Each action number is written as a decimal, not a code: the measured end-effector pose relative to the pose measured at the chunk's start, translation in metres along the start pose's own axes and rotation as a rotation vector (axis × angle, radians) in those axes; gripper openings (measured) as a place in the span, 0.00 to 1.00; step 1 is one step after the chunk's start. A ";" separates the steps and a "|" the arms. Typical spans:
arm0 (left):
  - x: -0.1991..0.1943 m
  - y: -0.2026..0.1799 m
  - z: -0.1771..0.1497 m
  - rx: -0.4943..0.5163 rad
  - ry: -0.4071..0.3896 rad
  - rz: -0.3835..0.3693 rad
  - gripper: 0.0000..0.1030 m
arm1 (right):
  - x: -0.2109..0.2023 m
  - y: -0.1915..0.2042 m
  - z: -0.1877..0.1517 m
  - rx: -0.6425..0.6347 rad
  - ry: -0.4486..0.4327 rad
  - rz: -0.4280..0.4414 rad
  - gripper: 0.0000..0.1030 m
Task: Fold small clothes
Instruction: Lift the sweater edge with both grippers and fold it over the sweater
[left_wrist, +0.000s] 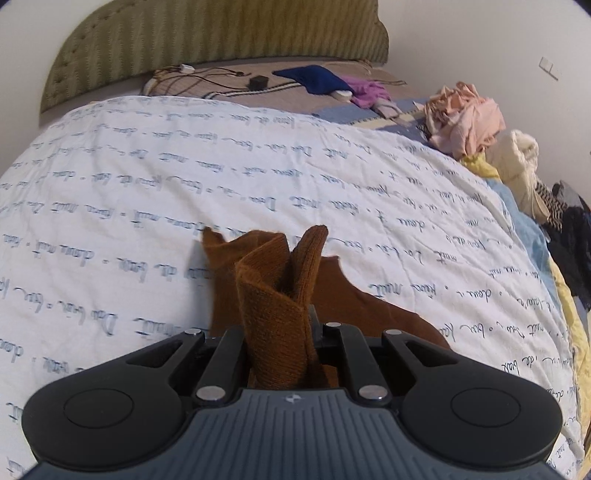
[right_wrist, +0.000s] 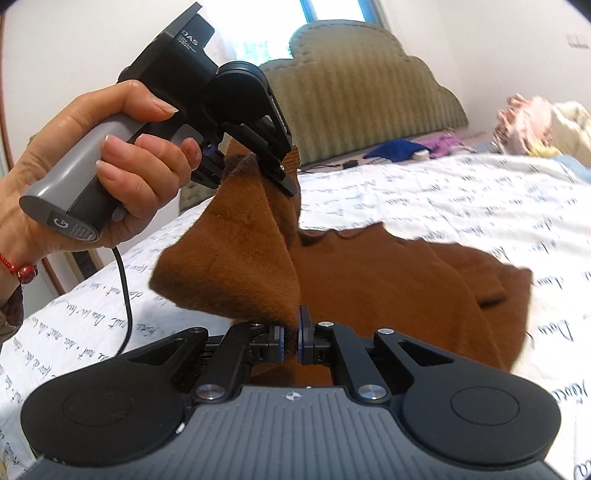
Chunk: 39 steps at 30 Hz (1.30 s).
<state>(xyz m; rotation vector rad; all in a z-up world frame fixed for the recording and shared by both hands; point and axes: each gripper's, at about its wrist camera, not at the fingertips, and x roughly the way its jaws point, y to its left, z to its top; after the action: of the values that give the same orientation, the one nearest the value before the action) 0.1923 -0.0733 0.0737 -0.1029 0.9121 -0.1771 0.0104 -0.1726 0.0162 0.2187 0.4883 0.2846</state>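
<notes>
At nine o'clock in the right wrist view a person's hand (right_wrist: 110, 162) grips the grey handle of the left gripper (right_wrist: 284, 181), whose jaws are clamped together on a raised edge of the rust-brown knitted garment (right_wrist: 369, 280). That edge hangs between the two tools as a lifted flap, its other end pinched tight in the right gripper (right_wrist: 291, 338) at six o'clock. In the left wrist view the same brown knit bunches up between the fingers of that tool, standing toward twelve o'clock. The rest of the garment lies flat on the white quilt printed with blue handwriting (right_wrist: 461, 192), its long axis seeming to run from about seven o'clock toward three, though blur hides its far end. I judge the fold is only started: one side is raised and not yet laid over, and smoothing remains. At two o'clock a heap of pink and cream clothes (left_wrist: 469, 118) waits unfolded near the olive padded headboard (left_wrist: 207, 40).
</notes>
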 end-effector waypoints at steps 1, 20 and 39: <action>0.003 -0.007 -0.001 0.006 0.005 0.000 0.10 | -0.002 -0.005 -0.001 0.010 0.000 -0.005 0.08; 0.082 -0.108 -0.028 0.191 0.092 0.030 0.11 | -0.007 -0.086 -0.029 0.268 0.065 -0.005 0.08; 0.063 -0.069 -0.011 0.046 -0.060 -0.095 0.77 | -0.001 -0.113 -0.032 0.414 0.133 0.070 0.20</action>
<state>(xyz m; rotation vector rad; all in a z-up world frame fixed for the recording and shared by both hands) 0.2134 -0.1534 0.0296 -0.1086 0.8433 -0.2820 0.0185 -0.2741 -0.0417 0.6234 0.6706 0.2652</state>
